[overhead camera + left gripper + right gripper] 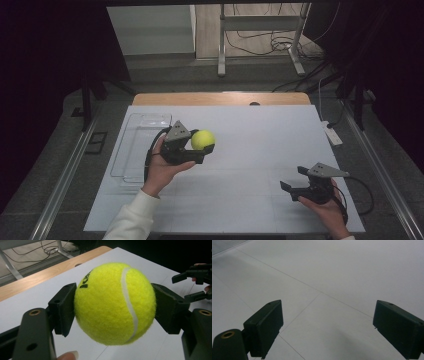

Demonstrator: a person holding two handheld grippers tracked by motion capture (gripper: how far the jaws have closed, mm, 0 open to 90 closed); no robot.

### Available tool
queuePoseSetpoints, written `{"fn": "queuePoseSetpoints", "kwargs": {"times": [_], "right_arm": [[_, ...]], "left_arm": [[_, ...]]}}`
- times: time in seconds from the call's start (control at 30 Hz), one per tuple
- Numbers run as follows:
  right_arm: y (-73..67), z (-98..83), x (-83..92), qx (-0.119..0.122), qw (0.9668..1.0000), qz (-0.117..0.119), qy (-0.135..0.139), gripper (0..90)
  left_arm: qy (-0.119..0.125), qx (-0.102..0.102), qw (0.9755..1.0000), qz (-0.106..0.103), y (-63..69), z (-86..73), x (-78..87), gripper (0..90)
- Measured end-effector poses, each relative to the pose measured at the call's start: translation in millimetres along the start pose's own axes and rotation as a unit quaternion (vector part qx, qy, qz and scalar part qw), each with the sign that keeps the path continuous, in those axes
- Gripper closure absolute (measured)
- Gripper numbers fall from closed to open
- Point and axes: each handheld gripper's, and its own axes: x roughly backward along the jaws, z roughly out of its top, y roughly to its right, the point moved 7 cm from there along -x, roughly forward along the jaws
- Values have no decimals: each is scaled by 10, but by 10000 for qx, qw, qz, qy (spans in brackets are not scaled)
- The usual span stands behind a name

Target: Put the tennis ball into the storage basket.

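Here left gripper [204, 150] clenched a tennis ball [203, 139] above the counter [260, 130], beside clear tray [135, 145]; right gripper [295, 177] released, near right.

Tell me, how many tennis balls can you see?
1. The tennis ball sits clamped between the jaws of the left gripper, held above the white table, just right of the clear tray.

- A fuzzy felt nap is shown by the tennis ball [113, 303].
- Matt black plastic is seen on the left gripper [113, 307].
- The table [260, 145] is covered by smooth matt white sheet; bare wood is exposed at its far edge.
- The tray [135, 145] is made of clear glossy plastic.
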Motion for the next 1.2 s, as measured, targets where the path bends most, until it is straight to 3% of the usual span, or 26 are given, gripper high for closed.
{"fn": "queuePoseSetpoints", "kwargs": {"times": [1.2], "right_arm": [[-4, 0, 1, 5, 10000, -1, 2, 99]], "left_arm": [[303, 290, 9979, 489, -378, 22, 237, 268]]}}
